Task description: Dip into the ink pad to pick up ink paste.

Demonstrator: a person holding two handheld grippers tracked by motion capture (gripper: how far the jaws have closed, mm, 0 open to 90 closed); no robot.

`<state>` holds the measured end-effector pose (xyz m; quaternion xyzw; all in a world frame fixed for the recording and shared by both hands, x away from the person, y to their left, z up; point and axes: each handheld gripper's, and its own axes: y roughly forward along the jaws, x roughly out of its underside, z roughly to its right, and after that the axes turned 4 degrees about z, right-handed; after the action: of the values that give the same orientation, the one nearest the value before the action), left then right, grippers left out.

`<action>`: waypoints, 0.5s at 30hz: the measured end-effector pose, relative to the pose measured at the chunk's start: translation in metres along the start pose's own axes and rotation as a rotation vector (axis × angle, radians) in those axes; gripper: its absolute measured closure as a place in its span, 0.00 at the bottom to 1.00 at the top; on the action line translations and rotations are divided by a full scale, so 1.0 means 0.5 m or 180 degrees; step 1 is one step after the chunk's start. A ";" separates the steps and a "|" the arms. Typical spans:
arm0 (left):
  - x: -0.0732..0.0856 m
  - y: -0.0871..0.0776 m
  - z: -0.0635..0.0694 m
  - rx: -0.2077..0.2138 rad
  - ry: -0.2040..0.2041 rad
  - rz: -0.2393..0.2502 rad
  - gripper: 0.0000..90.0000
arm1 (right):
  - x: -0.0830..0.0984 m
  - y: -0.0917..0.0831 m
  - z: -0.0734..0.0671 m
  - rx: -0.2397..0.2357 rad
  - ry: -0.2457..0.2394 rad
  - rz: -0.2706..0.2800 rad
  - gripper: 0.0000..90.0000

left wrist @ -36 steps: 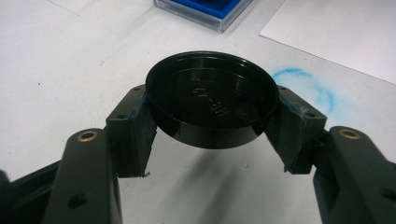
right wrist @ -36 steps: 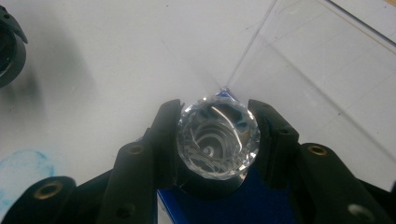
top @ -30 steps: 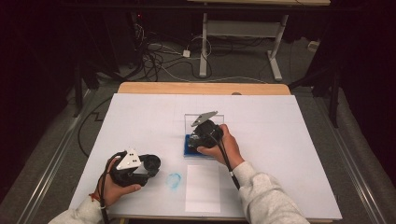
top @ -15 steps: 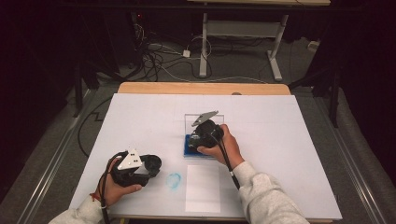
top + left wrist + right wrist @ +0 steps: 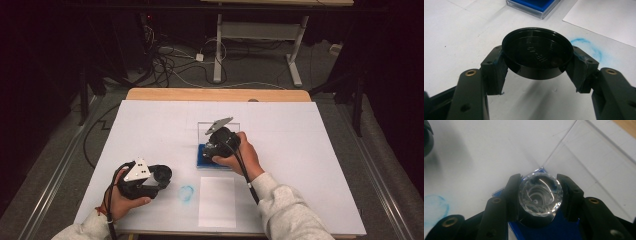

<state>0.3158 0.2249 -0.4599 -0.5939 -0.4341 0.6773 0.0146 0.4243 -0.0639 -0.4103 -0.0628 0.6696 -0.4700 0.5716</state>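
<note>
My left gripper point(image 5: 538, 64) is shut on a round black cap point(image 5: 537, 52), held just above the white table top; in the high view that gripper point(image 5: 161, 175) sits at the front left. Over the blue ink pad point(image 5: 204, 160) is my right gripper point(image 5: 211, 149), pointing down. In its own view the right gripper point(image 5: 541, 193) is shut on a stamp with a clear faceted knob point(image 5: 541, 196), which stands on the blue pad point(image 5: 554, 230). The pad's clear case lid point(image 5: 574, 157) stands open behind it.
A white sheet of paper point(image 5: 217, 201) lies at the front middle of the table. A round blue ink mark point(image 5: 186, 193) is on the table top point(image 5: 320, 150) between the sheet and my left hand. Cables and desk legs lie on the floor beyond the far edge.
</note>
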 end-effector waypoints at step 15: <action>-0.002 0.002 0.001 0.0008 0.0004 -0.0001 0.41 | -0.041 -0.133 0.013 0.0065 -0.0082 0.0367 0.64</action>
<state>0.3161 0.2235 -0.4595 -0.5942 -0.4334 0.6774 0.0158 0.4065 -0.0915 -0.3486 -0.0243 0.6598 -0.4424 0.6070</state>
